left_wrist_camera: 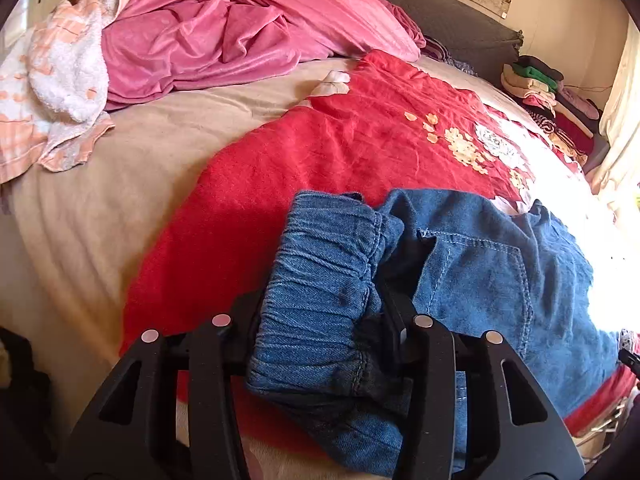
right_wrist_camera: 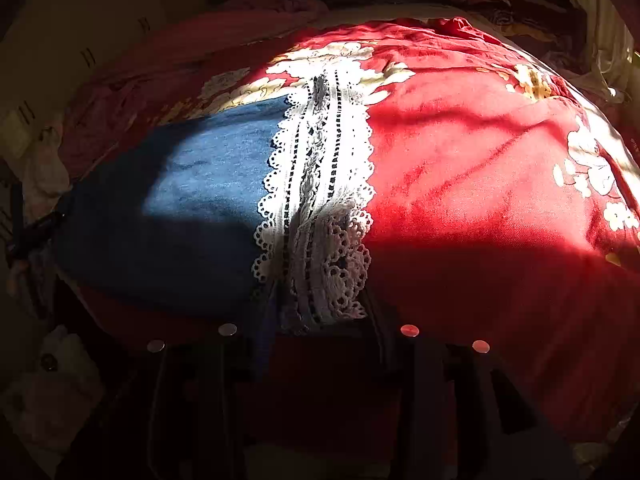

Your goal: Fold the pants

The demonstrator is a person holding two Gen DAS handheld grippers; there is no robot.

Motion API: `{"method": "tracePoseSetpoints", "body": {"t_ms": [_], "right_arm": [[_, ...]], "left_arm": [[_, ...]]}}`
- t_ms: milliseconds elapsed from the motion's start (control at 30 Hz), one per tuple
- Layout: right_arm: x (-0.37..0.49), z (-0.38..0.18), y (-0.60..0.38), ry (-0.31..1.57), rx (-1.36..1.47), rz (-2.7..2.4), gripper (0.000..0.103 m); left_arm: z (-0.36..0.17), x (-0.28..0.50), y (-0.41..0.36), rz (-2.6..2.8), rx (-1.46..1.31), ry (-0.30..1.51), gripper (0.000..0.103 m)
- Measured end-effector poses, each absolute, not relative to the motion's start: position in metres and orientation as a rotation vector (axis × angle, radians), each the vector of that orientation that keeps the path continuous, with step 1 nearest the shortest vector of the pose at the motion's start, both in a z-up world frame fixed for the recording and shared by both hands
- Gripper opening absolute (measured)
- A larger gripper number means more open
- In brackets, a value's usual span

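Observation:
Blue denim pants [left_wrist_camera: 492,276] lie on a red floral blanket [left_wrist_camera: 320,152] on the bed. My left gripper [left_wrist_camera: 320,312] is shut on their gathered elastic waistband [left_wrist_camera: 320,280], which is bunched between the black fingers. In the right wrist view the pants' leg [right_wrist_camera: 192,200] ends in a white lace hem [right_wrist_camera: 320,200]. My right gripper [right_wrist_camera: 320,320] sits in deep shadow at the near end of that lace hem, and the lace appears pinched between its fingers.
A pink blanket [left_wrist_camera: 224,32] and a white-and-peach towel [left_wrist_camera: 60,80] lie heaped at the bed's far left. A stack of folded clothes [left_wrist_camera: 548,96] sits at the far right. Beige sheet [left_wrist_camera: 120,200] shows left of the red blanket [right_wrist_camera: 500,180].

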State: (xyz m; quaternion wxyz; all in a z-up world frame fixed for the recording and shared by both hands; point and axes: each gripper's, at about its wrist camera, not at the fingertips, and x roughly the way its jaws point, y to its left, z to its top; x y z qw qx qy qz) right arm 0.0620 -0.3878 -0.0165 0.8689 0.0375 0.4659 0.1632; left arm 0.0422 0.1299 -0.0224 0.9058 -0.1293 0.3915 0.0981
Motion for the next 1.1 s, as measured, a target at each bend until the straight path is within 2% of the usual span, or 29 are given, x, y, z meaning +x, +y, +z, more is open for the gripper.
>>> {"method": "tracePoseSetpoints", "body": {"t_ms": [33, 100, 233, 467, 533, 800, 933, 1100], "right_arm": [[0.061, -0.014, -0.388, 0.974, 0.071, 0.329, 0.05], [0.059, -0.009, -0.39, 0.967, 0.053, 0.308, 0.056], [0.052, 0.003, -0.398, 0.935, 0.014, 0.269, 0.062], [0.044, 0.022, -0.401, 0.85, -0.033, 0.205, 0.068], [0.042, 0.031, -0.398, 0.806, -0.048, 0.198, 0.08], [0.04, 0.045, -0.359, 0.734, -0.136, 0.267, 0.079], [0.041, 0.045, -0.327, 0.729, -0.189, 0.344, 0.079], [0.04, 0.043, -0.286, 0.728, -0.267, 0.431, 0.079]], "left_arm": [[-0.016, 0.039, 0.127, 0.202, -0.258, 0.802, 0.038], [-0.005, 0.034, 0.123, 0.204, -0.235, 0.78, 0.038], [0.009, 0.027, 0.118, 0.24, -0.195, 0.752, 0.041], [0.021, 0.02, 0.113, 0.324, -0.119, 0.723, 0.054], [0.026, 0.018, 0.112, 0.335, -0.103, 0.707, 0.056], [0.043, 0.008, 0.113, 0.327, -0.113, 0.669, 0.058], [0.055, 0.003, 0.095, 0.27, -0.09, 0.645, 0.063], [0.059, 0.002, 0.065, 0.161, -0.073, 0.652, 0.064]]}}
